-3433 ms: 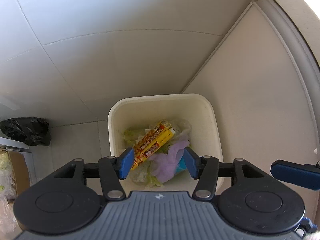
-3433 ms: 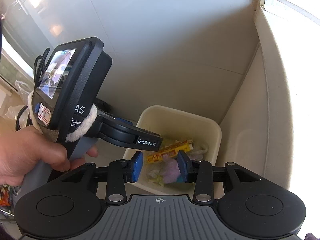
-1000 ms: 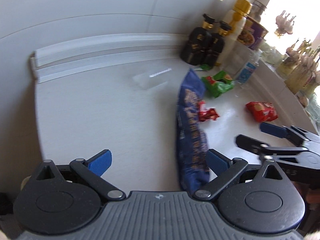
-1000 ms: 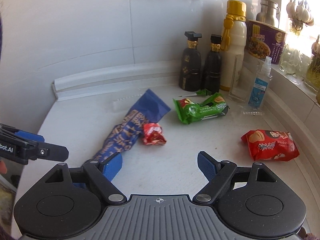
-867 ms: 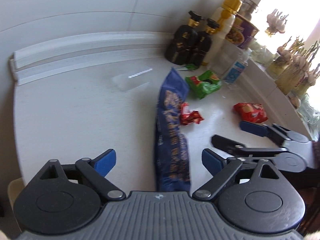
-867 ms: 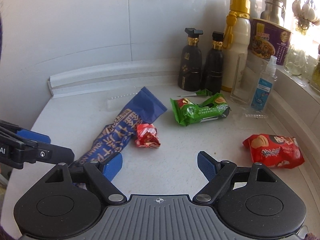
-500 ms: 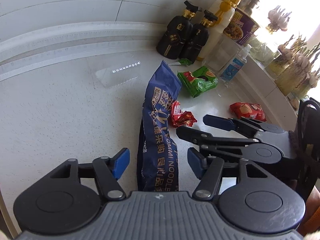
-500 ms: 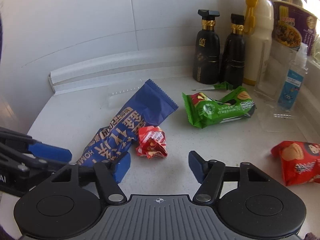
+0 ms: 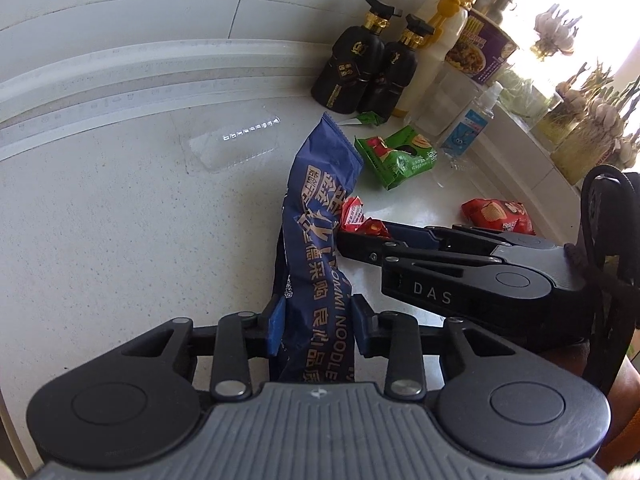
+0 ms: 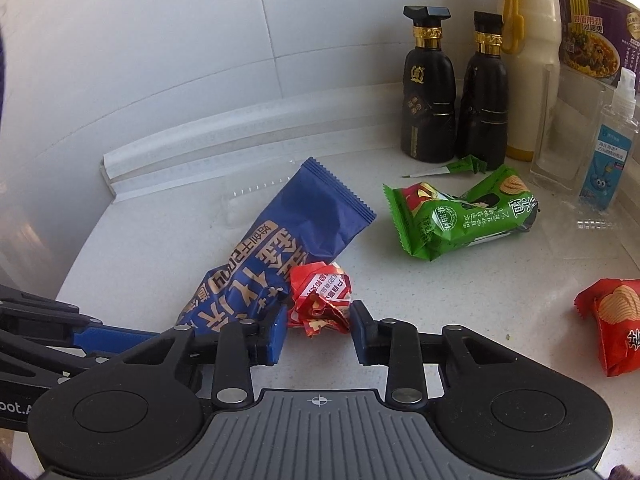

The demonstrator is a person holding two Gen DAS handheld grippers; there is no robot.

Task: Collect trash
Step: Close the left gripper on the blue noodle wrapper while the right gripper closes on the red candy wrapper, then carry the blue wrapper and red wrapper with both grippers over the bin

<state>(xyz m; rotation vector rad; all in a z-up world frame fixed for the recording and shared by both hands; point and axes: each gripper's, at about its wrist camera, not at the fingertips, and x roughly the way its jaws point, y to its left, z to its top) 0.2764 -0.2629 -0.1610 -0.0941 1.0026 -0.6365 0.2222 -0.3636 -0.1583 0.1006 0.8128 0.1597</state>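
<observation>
Collection is partway, judging by what lies on the countertop [image 10: 168, 240]: several wrappers are still there, and two are being taken at once. The left gripper [image 9: 318, 326] has just been closing, and its blue pads now press on the near end of the blue noodle wrapper [image 9: 320, 216], which stretches from the near edge toward the back of the counter. The right gripper [image 10: 318, 330] has also just been closing, with the crumpled red wrapper [image 10: 320, 300] between its jaws; the right pad meets the crumple, but whether the left one bears on it is hard to say, so the grip cannot be told for certain. That red scrap lies against the blue wrapper's side, near the middle of the counter.

Left to gather, as far as can be judged, are the green snack bag [image 10: 460, 216] toward the back, the small green torn strip [image 10: 460, 166] behind it, the red chip bag [image 10: 612, 320] at the right edge, and a clear plastic tray [image 9: 232, 144] toward the back left.

White speckled stone forms the surface, with a white tiled wall behind. Two black bottles [image 10: 456, 92], a cream bottle with a yellow cap [image 10: 528, 60], an instant noodle cup [image 10: 596, 28] and a small spray bottle [image 10: 612, 148] stand in the back right corner by a bright window.
</observation>
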